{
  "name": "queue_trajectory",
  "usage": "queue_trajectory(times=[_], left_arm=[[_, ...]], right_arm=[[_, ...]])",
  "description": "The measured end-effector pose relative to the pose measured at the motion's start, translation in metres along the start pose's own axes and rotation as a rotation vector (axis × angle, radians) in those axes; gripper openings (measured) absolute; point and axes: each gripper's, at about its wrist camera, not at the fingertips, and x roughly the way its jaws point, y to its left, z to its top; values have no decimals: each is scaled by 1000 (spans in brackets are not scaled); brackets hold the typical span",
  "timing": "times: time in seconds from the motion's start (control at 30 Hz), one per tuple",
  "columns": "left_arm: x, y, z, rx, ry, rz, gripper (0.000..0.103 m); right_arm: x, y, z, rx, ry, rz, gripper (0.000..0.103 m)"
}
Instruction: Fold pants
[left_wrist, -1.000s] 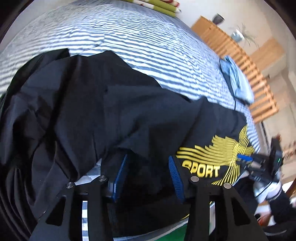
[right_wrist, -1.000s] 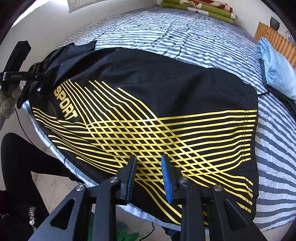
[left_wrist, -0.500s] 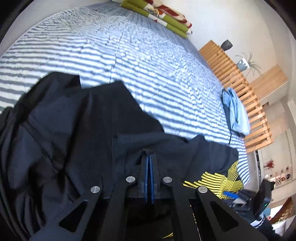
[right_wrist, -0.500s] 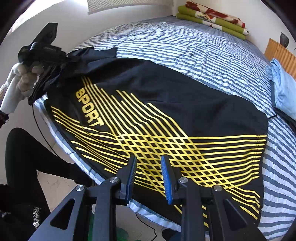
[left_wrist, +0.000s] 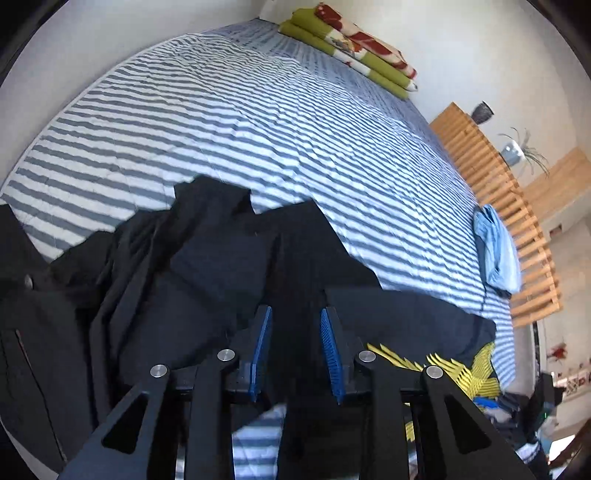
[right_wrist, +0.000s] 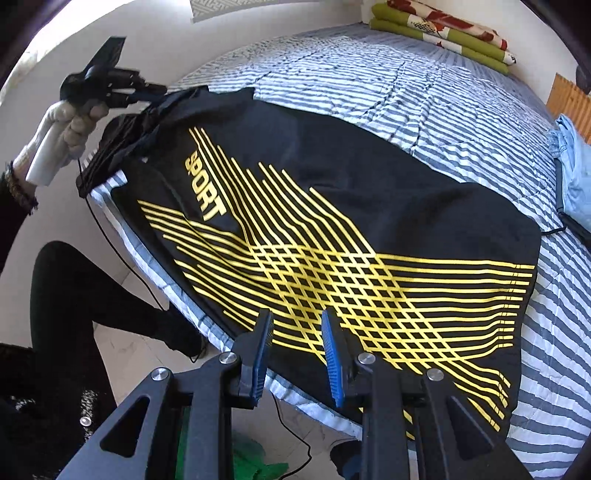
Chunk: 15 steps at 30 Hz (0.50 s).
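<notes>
Black pants (right_wrist: 332, 192) with yellow lines and the word SPORT lie spread flat near the front edge of the striped bed (right_wrist: 406, 74). My right gripper (right_wrist: 296, 314) hovers open over the yellow pattern by the bed's edge, with nothing between its pads. In the left wrist view the waist end of the pants (left_wrist: 184, 280) lies bunched in dark folds. My left gripper (left_wrist: 295, 310) hangs just above those folds, its jaws opening, and its blue pads are clear of the cloth. From the right wrist view, a hand (right_wrist: 70, 125) holds the left gripper (right_wrist: 160, 90) at the crumpled waistband.
Folded green and red blankets (left_wrist: 351, 48) lie at the far end of the bed. A light blue garment (left_wrist: 498, 254) rests at the right edge beside a wooden slatted frame (left_wrist: 498, 192). A person's dark-clothed leg (right_wrist: 74, 288) stands by the bed, with a cable and something green (right_wrist: 240, 461) on the floor.
The left gripper closed over the black cloth, then opened again and rose, so more of the bed shows. The right gripper stayed open and lifted slightly.
</notes>
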Motion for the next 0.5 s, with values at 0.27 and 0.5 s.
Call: queue_trajectory(times=[0.27, 0.5], left_arm=[[23, -3, -69, 0, 171, -68, 36], [24, -10, -112, 155, 292, 87, 11]], right_arm=[[7, 2, 13, 35, -23, 1, 24], [24, 4, -9, -16, 74, -53, 24]])
